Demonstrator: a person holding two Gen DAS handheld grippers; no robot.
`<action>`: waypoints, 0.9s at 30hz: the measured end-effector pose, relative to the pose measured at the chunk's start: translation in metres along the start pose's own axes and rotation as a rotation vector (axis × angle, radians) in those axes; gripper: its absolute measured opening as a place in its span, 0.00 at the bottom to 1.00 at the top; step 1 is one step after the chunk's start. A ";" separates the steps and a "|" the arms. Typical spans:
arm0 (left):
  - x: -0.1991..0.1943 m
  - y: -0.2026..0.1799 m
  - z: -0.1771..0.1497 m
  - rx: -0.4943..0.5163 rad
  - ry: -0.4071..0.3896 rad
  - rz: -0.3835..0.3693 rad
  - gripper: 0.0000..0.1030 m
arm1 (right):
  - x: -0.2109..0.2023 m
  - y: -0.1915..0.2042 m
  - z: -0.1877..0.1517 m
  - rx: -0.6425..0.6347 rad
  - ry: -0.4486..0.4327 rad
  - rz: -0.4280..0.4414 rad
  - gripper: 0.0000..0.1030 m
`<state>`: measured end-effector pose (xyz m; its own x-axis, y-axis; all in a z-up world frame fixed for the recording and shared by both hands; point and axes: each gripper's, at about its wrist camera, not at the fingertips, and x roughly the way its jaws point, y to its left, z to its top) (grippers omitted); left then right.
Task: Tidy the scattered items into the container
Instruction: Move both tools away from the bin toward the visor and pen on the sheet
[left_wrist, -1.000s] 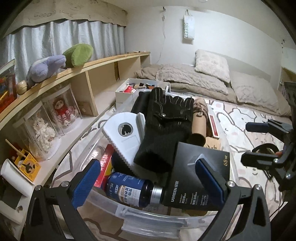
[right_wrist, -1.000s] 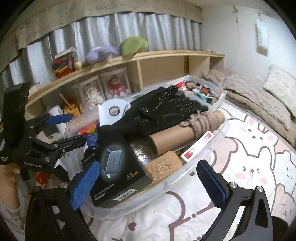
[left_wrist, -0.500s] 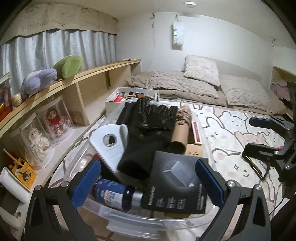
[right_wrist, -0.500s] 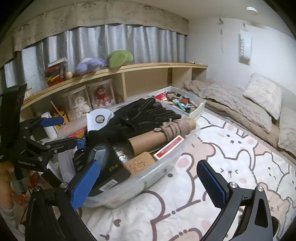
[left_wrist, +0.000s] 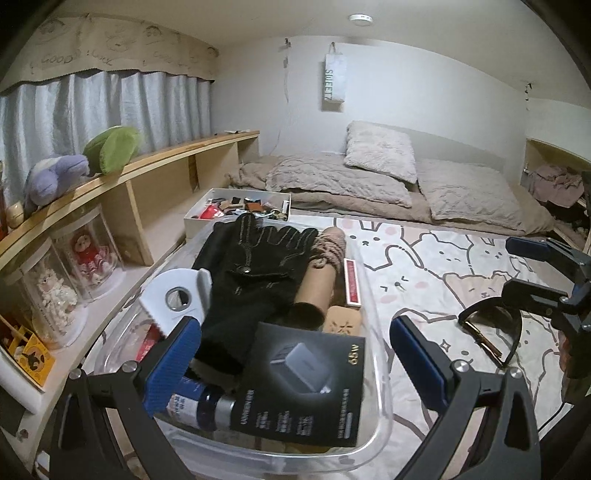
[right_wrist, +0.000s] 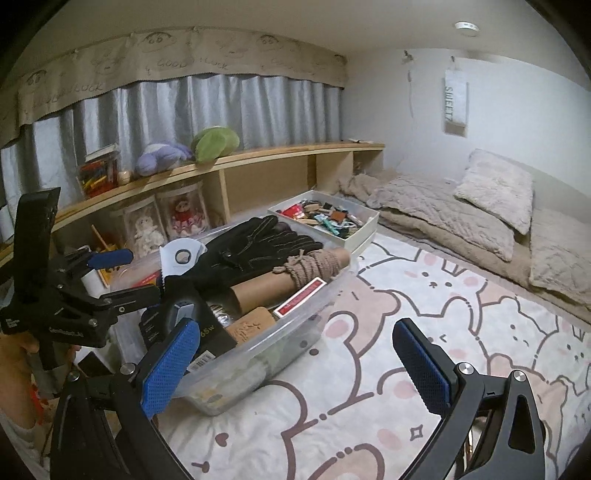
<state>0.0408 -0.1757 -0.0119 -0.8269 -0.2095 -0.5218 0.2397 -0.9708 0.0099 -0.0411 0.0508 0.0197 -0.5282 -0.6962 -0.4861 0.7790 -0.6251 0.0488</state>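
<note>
Two hand-held grippers are in play, and both stand with fingers spread wide and nothing between them. The left hand-held gripper (left_wrist: 295, 354) hangs over the near end of the clear plastic container (left_wrist: 376, 373), its fingers straddling the black charger box (left_wrist: 303, 384) that lies on top of the pile. The right hand-held gripper (right_wrist: 295, 365) hovers above the cartoon-print bed sheet (right_wrist: 424, 306), just beside the container's long wall.

The container is already heaped: a black glove (left_wrist: 255, 273), a cardboard tube wound with rope (left_wrist: 321, 273), a white plastic piece (left_wrist: 177, 295), a red card box (left_wrist: 351, 280) and a dark bottle (left_wrist: 199, 402) at the near corner.

One item looks left out: a dark hoop-like thing with a gold bar (left_wrist: 487, 332), on the sheet close under the right tool as seen from the left wrist view. What it is I cannot tell.

The likely trouble is overfilling. The charger box rests tilted across the heap and near the rim, so another item dropped on it could tip it or slide it over the edge. A thin hoop may also slip from flat pads if pinched off-centre.

Both tools are held level, pointing forward along the bed, the left one angled slightly down.
</note>
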 end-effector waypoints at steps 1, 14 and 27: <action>0.000 -0.002 0.001 0.002 -0.002 -0.002 1.00 | -0.003 -0.002 -0.001 0.004 -0.005 -0.009 1.00; -0.004 -0.042 0.010 0.014 -0.074 -0.091 1.00 | -0.048 -0.040 -0.013 0.078 -0.094 -0.163 1.00; 0.000 -0.082 0.016 -0.010 -0.143 -0.199 1.00 | -0.092 -0.075 -0.034 0.153 -0.174 -0.311 1.00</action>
<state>0.0131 -0.0974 0.0011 -0.9217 -0.0293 -0.3869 0.0691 -0.9936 -0.0896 -0.0395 0.1737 0.0308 -0.7909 -0.5063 -0.3436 0.5200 -0.8521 0.0585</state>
